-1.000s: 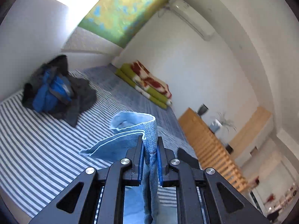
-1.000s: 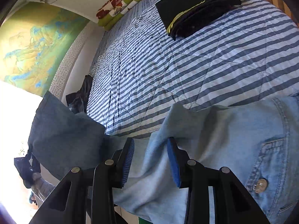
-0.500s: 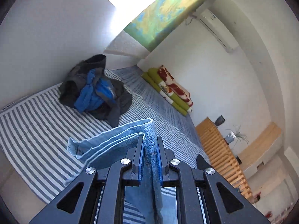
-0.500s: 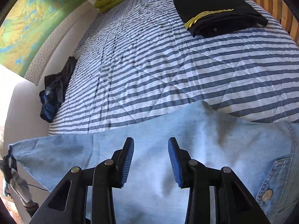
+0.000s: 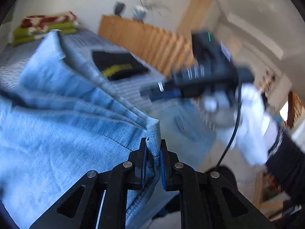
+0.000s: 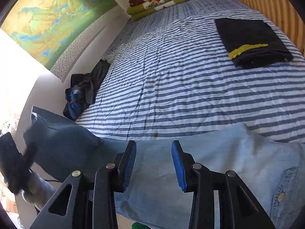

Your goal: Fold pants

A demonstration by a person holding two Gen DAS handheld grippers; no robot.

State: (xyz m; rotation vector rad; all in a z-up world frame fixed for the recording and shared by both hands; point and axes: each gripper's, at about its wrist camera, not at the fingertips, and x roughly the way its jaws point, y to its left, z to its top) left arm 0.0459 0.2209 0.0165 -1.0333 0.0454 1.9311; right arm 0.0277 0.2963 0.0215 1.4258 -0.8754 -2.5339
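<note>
The left gripper has its jaws clamped on the jeans hem; the right gripper jaws hang apart above the denim, empty. Next, I'd say, grip beside them and lay the jeans on the bed.

Right tool: we see only a motion-blurred shape.
Jeans: cut off at our frame's lower edge.
Bed: stripes smeared, largely hidden behind denim.
</note>
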